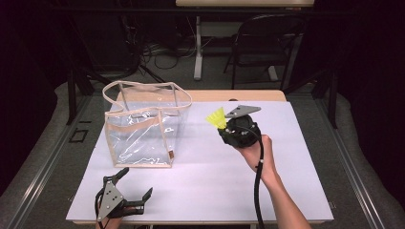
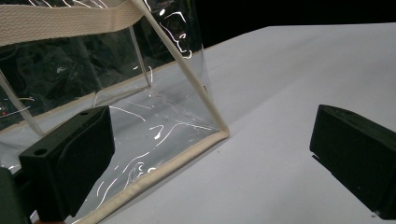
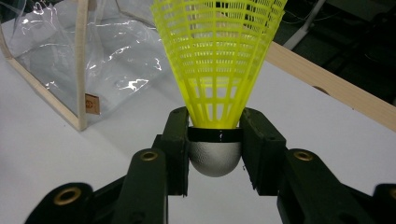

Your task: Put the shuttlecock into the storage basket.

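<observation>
Nearest us, our left gripper rests low on the white table, jaws spread wide, just before the clear bag; to the right, our right gripper is raised, pinching the yellow shuttlecock at its cork base, skirt upward.

Glossy clear plastic bag, woven cloth trim; yellow plastic mesh shuttlecock.
</observation>
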